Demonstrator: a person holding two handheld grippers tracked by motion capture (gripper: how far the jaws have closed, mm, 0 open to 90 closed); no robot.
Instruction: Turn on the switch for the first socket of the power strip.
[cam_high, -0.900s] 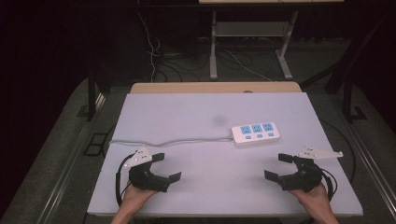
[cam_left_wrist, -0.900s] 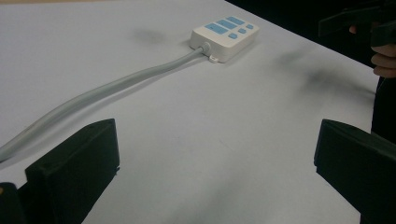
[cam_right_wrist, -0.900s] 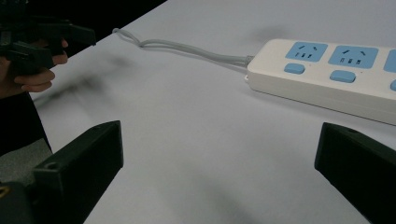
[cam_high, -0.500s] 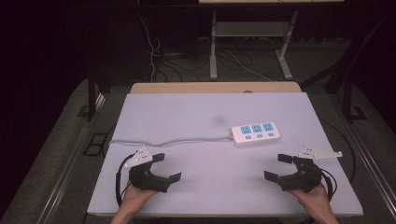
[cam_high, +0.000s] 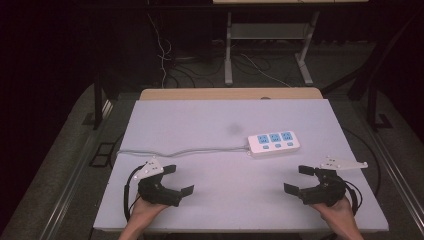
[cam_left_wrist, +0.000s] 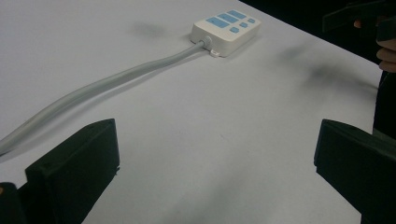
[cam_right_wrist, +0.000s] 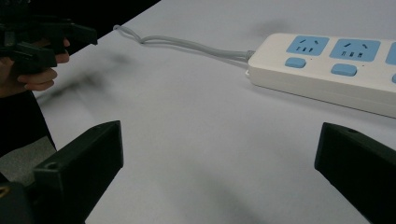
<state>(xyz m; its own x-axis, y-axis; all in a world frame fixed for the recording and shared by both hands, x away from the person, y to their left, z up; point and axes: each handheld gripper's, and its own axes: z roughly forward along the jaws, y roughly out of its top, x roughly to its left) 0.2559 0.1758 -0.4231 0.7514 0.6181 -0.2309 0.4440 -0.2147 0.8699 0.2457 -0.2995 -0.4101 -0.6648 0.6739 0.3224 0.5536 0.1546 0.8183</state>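
Both tongs released, empty: left tongs (cam_high: 176, 181), right tongs (cam_high: 300, 180) rest on counter (cam_high: 200, 120). Power strip (cam_high: 274, 143) nearer right; likely approach squarely, avoid cable (cam_high: 180, 150).

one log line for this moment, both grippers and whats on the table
left gripper: open, empty, near edge | right gripper: open, empty, near edge | power strip: on table, untouched, nearer right gripper | cord: runs left

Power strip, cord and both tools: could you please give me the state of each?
Power strip: flat on the table, sockets up, nothing plugged in.
Cord: slack, lying across the table.
Left tool: open, empty.
Right tool: open, empty.
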